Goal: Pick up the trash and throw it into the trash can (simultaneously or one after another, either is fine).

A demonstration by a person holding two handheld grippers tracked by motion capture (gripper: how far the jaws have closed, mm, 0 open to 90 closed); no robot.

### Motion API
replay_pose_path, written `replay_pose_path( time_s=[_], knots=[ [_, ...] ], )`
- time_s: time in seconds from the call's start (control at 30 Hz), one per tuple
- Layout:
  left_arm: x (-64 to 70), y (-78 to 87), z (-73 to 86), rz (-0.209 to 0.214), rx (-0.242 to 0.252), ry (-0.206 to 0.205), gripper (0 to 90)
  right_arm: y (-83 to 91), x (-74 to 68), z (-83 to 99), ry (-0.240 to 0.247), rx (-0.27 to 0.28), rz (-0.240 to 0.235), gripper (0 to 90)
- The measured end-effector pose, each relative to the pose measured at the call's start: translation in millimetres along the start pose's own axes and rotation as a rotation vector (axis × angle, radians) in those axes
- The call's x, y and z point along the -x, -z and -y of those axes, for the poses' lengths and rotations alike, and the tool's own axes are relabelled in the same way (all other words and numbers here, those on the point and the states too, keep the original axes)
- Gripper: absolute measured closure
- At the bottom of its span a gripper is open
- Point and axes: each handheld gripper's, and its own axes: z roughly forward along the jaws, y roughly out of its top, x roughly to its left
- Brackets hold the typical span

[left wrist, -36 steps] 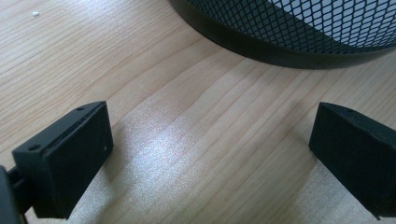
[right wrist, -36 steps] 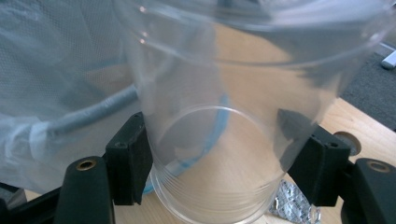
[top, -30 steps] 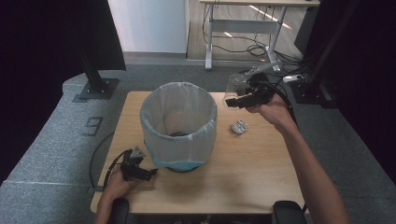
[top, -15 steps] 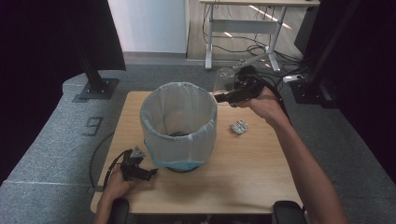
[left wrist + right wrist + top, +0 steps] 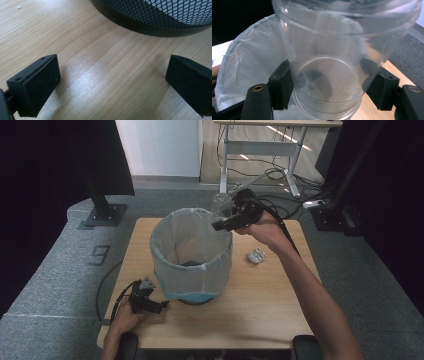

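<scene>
A mesh waste bin [image 5: 191,254] lined with a white bag stands in the middle of the wooden table [image 5: 260,300]. My right gripper [image 5: 220,224] is shut on a clear plastic cup [image 5: 220,203], held over the bin's far right rim. In the right gripper view the clear plastic cup [image 5: 329,55] sits between both jaws, with the bag-lined bin [image 5: 249,67] behind it. My left gripper [image 5: 159,306] rests open on the table at the bin's front left. Its view shows the bin's black base [image 5: 150,22] just ahead and bare wood between the jaws.
A small crumpled wrapper [image 5: 256,255] lies on the table right of the bin. Black stands [image 5: 102,205] and a desk frame [image 5: 260,155] with cables are on the floor beyond the table.
My right gripper has carried the clear cup leftward, from beyond the table's right side to the bin's rim. The left gripper has stayed put.
</scene>
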Motion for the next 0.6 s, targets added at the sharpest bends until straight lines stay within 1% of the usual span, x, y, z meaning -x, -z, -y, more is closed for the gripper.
replay_pose_path(
  time_s=[0.23, 0.3, 0.33, 0.57, 0.6],
  knots=[
    [0.0, 0.0, 0.0, 0.000, 0.000, 0.000, 0.0, -16.1, -11.0, -10.3, 0.031, -0.002, -0.033, 29.9],
    [0.0, 0.0, 0.0, 0.000, 0.000, 0.000, 0.0, -17.6, -12.3, -11.0, 0.033, -0.005, -0.034, 29.9],
    [0.0, 0.0, 0.0, 0.000, 0.000, 0.000, 0.0, -22.6, -15.6, -12.3, 0.039, -0.010, -0.042, 29.9],
    [-0.1, 0.0, 0.0, 0.000, -0.001, -0.001, 0.0, -37.4, -21.8, -11.8, 0.054, -0.026, -0.059, 29.7],
    [-0.1, 0.0, 0.0, 0.000, -0.001, -0.001, 0.0, -37.4, -21.8, -11.8, 0.054, -0.026, -0.059, 29.7]
  ],
)
